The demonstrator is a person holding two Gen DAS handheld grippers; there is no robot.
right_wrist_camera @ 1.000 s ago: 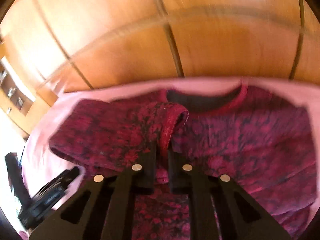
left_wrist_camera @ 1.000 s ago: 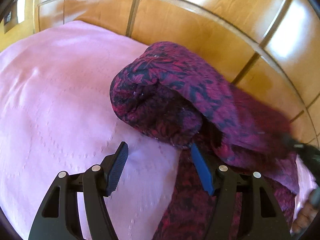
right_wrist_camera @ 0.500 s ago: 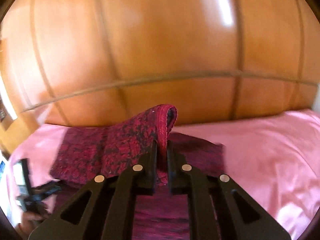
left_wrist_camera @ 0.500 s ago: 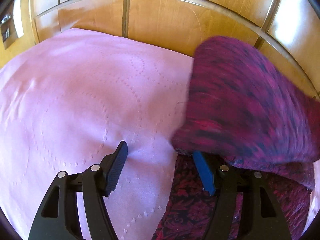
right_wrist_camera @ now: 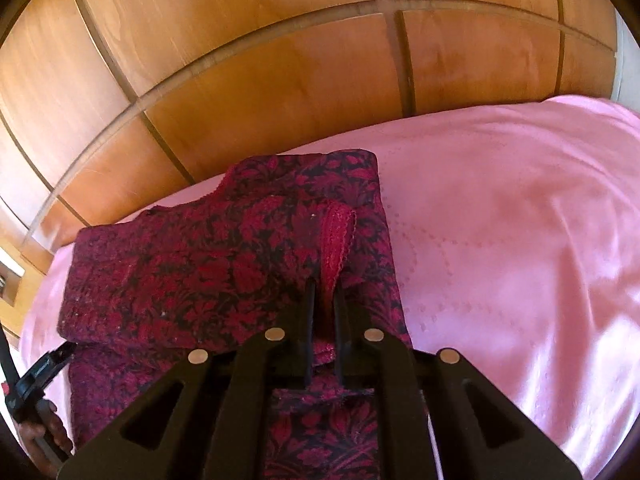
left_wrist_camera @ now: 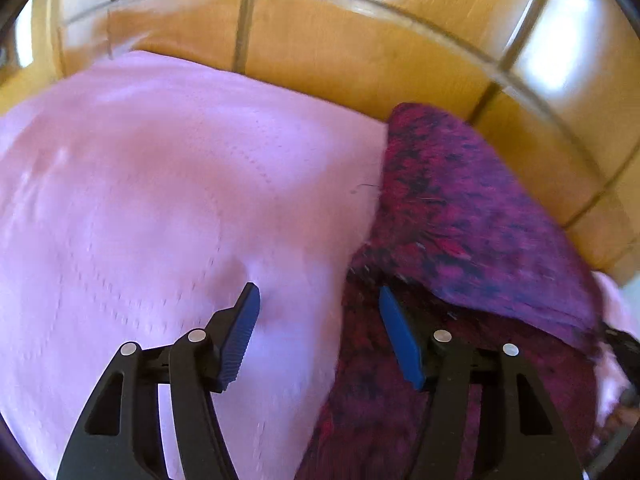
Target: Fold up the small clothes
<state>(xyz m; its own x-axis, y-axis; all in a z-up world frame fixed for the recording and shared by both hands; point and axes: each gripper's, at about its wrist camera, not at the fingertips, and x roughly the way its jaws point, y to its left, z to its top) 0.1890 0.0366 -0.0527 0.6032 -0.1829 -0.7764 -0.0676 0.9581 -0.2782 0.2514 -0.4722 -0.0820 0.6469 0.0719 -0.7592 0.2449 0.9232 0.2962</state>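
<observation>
A dark red and black floral garment (right_wrist_camera: 192,264) lies on the pink bedspread (right_wrist_camera: 500,240). My right gripper (right_wrist_camera: 325,300) is shut on the garment's red-trimmed sleeve cuff (right_wrist_camera: 336,236) and holds it over the garment's body, so the sleeve lies folded across it. In the left wrist view the garment (left_wrist_camera: 460,216) fills the right side, with a folded layer raised above the lower part. My left gripper (left_wrist_camera: 316,320) is open and empty, its right blue pad (left_wrist_camera: 396,336) over the garment's left edge and its left pad (left_wrist_camera: 240,332) over the bedspread (left_wrist_camera: 160,200).
A wooden panelled headboard (right_wrist_camera: 280,60) stands behind the bed, and it also shows in the left wrist view (left_wrist_camera: 340,48). The left gripper and the hand holding it show at the lower left of the right wrist view (right_wrist_camera: 36,396).
My right gripper has carried the sleeve cuff across and down over the garment's body. The raised fold has moved to the right in the left wrist view. The left gripper stays open.
</observation>
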